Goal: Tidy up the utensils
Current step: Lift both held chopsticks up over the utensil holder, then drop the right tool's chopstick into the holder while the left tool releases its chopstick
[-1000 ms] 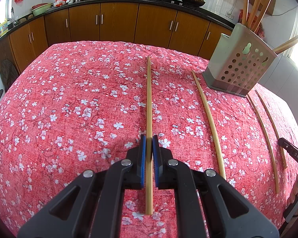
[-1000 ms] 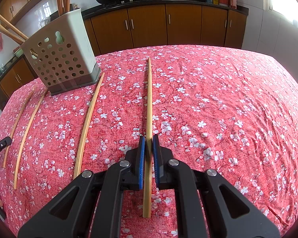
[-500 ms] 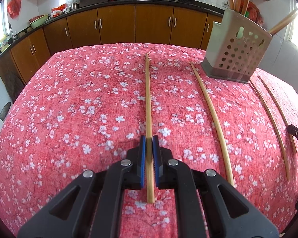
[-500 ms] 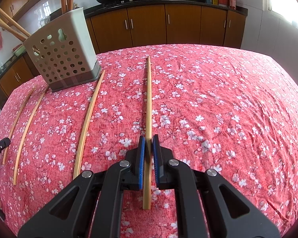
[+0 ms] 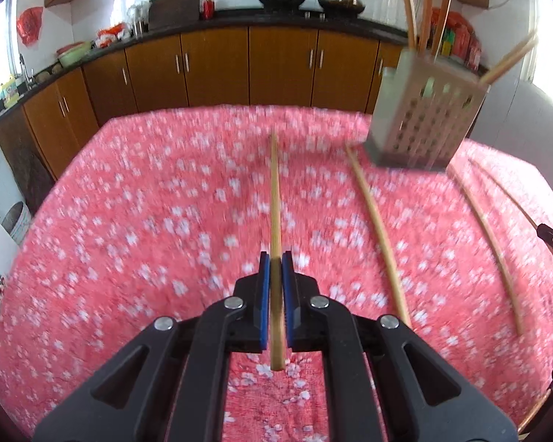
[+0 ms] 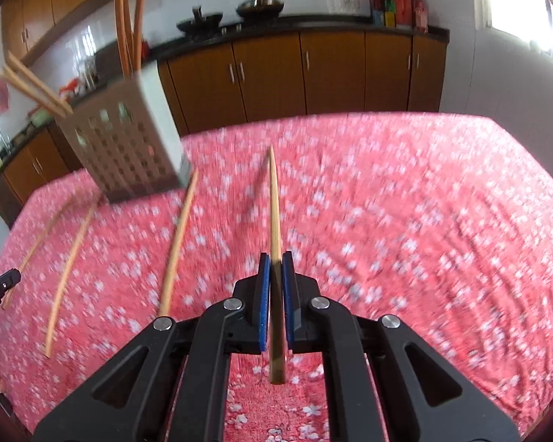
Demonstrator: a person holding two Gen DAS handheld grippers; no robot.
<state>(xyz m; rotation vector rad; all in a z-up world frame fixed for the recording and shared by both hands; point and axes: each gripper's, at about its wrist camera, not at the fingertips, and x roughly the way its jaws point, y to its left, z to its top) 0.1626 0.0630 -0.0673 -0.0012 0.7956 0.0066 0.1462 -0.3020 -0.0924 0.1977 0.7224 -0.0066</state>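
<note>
Chopsticks are what this is all about, and both hands have 1 each. Biggest thing first: the table (image 5: 136, 221) under its red flowered cloth fills both views, blurred. Toward the far edge stands the perforated holder (image 5: 424, 121), grey and box-shaped, with 3 long sticks rising out of its top and more poking out at a slant on one side. In the right wrist view the same holder (image 6: 129, 147) sits at the far left of the table.

Now the grips. The left gripper (image 5: 275, 261) has its blue pads clamped tight on a chopstick (image 5: 274, 199), which runs straight ahead toward the far edge, its near end sticking out behind the pads. The right gripper (image 6: 275, 261) matches it, jaws closed hard on its own chopstick (image 6: 275, 213), which points toward the far edge too.

Loose ones lie flat on the cloth: in the left view a loose chopstick (image 5: 378, 228) runs from the holder's base toward the near edge, with 2 more loose sticks (image 5: 486, 235) beyond it nearer the right edge.
</note>
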